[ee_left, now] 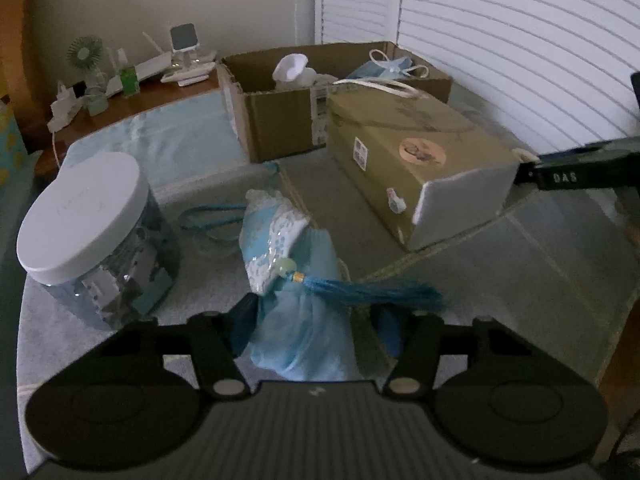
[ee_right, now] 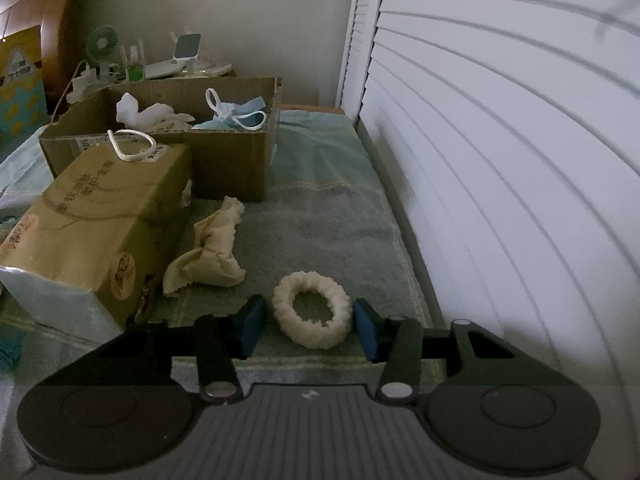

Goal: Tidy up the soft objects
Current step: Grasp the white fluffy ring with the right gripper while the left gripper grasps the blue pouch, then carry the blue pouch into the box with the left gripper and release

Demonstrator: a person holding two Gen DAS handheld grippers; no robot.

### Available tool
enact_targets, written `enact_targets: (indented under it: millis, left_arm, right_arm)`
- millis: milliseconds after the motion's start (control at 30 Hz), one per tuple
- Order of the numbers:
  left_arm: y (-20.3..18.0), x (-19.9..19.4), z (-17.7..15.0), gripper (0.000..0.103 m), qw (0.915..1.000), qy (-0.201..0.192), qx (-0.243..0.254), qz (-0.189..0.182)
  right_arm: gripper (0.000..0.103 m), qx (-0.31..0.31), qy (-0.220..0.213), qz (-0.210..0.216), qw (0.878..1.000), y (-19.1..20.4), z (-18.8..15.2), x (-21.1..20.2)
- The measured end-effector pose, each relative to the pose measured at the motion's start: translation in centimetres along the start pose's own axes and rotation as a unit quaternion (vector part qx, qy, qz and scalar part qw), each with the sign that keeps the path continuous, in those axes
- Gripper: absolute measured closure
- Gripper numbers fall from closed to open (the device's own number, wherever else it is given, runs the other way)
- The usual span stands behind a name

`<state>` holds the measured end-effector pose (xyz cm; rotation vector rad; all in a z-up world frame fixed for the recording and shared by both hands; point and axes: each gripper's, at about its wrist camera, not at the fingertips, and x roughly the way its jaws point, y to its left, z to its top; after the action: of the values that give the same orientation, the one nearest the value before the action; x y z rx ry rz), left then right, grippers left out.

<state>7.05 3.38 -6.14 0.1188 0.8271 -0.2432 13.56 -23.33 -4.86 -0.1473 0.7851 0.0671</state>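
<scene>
A light blue cloth pouch (ee_left: 308, 320) with a white lace flap and a teal tassel (ee_left: 376, 294) lies on the grey towel (ee_left: 500, 272). My left gripper (ee_left: 316, 330) straddles it. The left pad touches the cloth, and a thin dark gap shows at the right pad, so the jaws stand open around it. In the right wrist view a cream fluffy scrunchie (ee_right: 310, 314) lies flat and round between the pads of my right gripper (ee_right: 310, 330). It is unsqueezed, so that gripper is open too. A crumpled cream cloth (ee_right: 210, 256) lies just beyond it.
An open cardboard box (ee_right: 228, 160) at the back holds blue face masks (ee_right: 240, 114) and white cloth. A gold carton (ee_left: 416, 160) with a cord handle lies between the grippers. A white-lidded jar (ee_left: 88, 240) stands at the left. White louvred doors (ee_right: 500, 160) close off the right side.
</scene>
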Motion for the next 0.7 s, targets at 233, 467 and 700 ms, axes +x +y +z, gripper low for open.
enact_targets:
  millis: [233,467,700]
  left_arm:
    - [0.8,-1.0,-0.7,0.043,0.9998,0.006,0.021,-0.001]
    - [0.9,-0.5,-0.4,0.062,0.9995,-0.001,0.008,-0.030]
    - [0.6,-2.7,-0.9,0.064,0.9988,0.008,0.016,-0.046]
  right_arm:
    - [0.050,0.002,0.001,0.002,1.000,-0.1,-0.1,-0.1]
    - [0.057,0.006,-0.002,0.006,1.000,-0.2,0.2,0.2]
    - [0.070,0.015,0.000,0.005,1.000,-0.4,0.2,-0.3]
